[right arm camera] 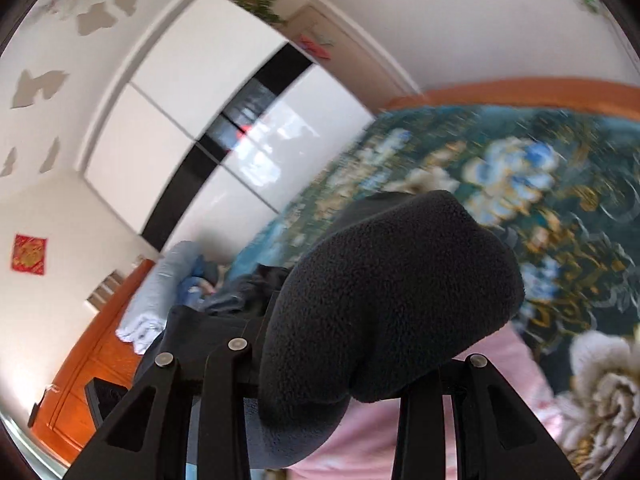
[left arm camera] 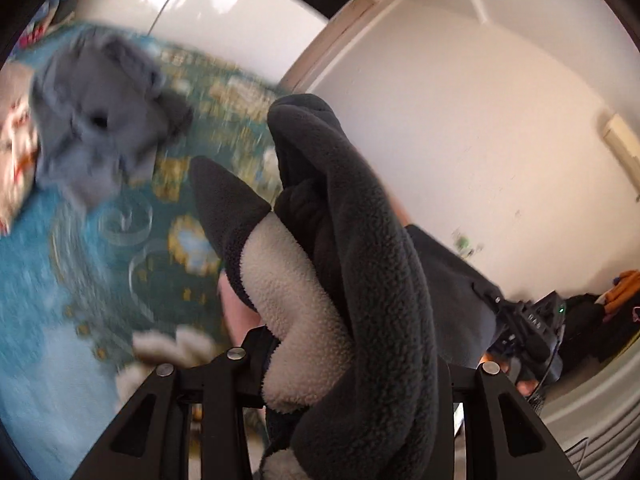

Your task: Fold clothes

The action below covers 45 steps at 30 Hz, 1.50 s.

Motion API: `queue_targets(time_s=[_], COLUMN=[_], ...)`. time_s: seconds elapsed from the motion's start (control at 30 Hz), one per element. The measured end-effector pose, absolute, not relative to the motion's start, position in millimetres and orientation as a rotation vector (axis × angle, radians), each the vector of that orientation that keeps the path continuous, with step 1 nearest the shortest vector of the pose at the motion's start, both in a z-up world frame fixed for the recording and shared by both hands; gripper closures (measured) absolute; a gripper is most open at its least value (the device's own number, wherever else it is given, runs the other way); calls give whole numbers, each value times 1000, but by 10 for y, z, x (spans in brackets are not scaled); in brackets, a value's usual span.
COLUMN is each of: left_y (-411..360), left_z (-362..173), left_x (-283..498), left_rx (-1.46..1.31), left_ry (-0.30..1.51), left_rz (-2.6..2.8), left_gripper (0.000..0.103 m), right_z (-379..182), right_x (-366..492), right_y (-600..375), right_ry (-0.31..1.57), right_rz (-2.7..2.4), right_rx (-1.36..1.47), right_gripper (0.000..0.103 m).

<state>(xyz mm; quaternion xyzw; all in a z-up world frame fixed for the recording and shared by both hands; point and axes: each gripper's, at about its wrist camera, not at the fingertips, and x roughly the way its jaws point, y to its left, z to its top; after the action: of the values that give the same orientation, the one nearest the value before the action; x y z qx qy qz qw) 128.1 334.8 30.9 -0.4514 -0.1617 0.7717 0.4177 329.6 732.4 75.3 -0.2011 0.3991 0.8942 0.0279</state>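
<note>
Left gripper (left arm camera: pixel 340 380), tilted so that the room runs diagonally across its view: black jaws closed on a bunched dark grey fleece garment with a cream pile lining (left arm camera: pixel 360 260), which rises between the two fingers and fills the centre of the frame. Right gripper (right arm camera: pixel 352 376), likewise tilted: its jaws are closed on another thick fold of the same dark fleece (right arm camera: pixel 392 288), the cloth bulging out over the finger tops. The garment thus hangs between the two grippers, lifted clear of the bed.

Count — one dark fleece garment held; one crumpled blue-grey garment (left arm camera: pixel 104 120) lying apart on the teal floral bedspread with gold and white blossoms (left arm camera: pixel 120 240); one rolled pale blue cloth (right arm camera: pixel 160 292) beside a small heap of dark blue clothes (right arm camera: pixel 236 292) near the bed's edge.

Surroundings: a white wardrobe with a black glass strip (right arm camera: pixel 208 128) behind the bed, a red square paper ornament (right arm camera: pixel 29 254) on the white wall, an orange wooden bed frame (right arm camera: pixel 100 360), and pink cloth (right arm camera: pixel 380 432) just under the right gripper. The left view also shows the person's dark sleeve (left arm camera: pixel 452 288) reaching down to the other gripper's black body. In both views the fleece blocks the fingertips — the contact itself is hidden — and the bedspread is motion-blurred.
</note>
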Motion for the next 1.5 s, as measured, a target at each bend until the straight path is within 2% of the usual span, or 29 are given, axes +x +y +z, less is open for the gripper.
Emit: queue_targets(time_s=[0.17, 0.3, 0.53, 0.6, 0.73, 0.83, 0.93, 1.0, 1.1, 1.13, 1.17, 1.27, 1.37, 1.5], left_y=[3174, 3330, 3343, 3414, 3554, 3443, 3350, 3318, 3153, 3068, 2975, 2720, 2662, 2881], left_z=[-35, 499, 1263, 1082, 250, -135, -199, -174, -116, -93, -64, 86, 362, 697], left_x=[1229, 1322, 1664, 1690, 1665, 1697, 1714, 1728, 1734, 1730, 1727, 1747, 1853, 2081], left_rx=[-1230, -1093, -753, -814, -1111, -1191, -1225, -1237, -1259, -1257, -1256, -1223, -1121, -962], left_ry=[-532, -434, -437, -385, -348, -427, -476, -476, -509, -522, -527, -496, -449, -355], left_rz=[1856, 1927, 1908, 1911, 1885, 1828, 1777, 1759, 1745, 1747, 1763, 1878, 1991, 2040], left_gripper=[59, 60, 60, 60, 60, 55, 50, 48, 43, 42, 41, 39, 39, 39], right_z=[67, 241, 1140, 966, 618, 118, -330, -488, -515, -497, -452, -307, -14, 581], right_x=[3505, 3410, 3351, 3409, 3524, 3589, 3788, 3909, 4012, 4064, 4138, 4393, 4597, 4367], right_y=[7522, 7522, 7627, 7666, 7743, 7775, 7804, 7800, 7799, 7798, 7824, 7922, 7929, 7445], right_ry=[1424, 1475, 1416, 1413, 1406, 1454, 1626, 1712, 1765, 1760, 1728, 1610, 1373, 998], right_rz=[2654, 2672, 2830, 2804, 2751, 2646, 2587, 2576, 2533, 2521, 2511, 2448, 2391, 2573], right_rx=[-629, -585, -386, -418, -481, -588, -520, -451, -399, -390, -389, -386, -406, -508], right_gripper=[66, 66, 67, 67, 66, 66, 58, 57, 54, 50, 45, 44, 41, 41])
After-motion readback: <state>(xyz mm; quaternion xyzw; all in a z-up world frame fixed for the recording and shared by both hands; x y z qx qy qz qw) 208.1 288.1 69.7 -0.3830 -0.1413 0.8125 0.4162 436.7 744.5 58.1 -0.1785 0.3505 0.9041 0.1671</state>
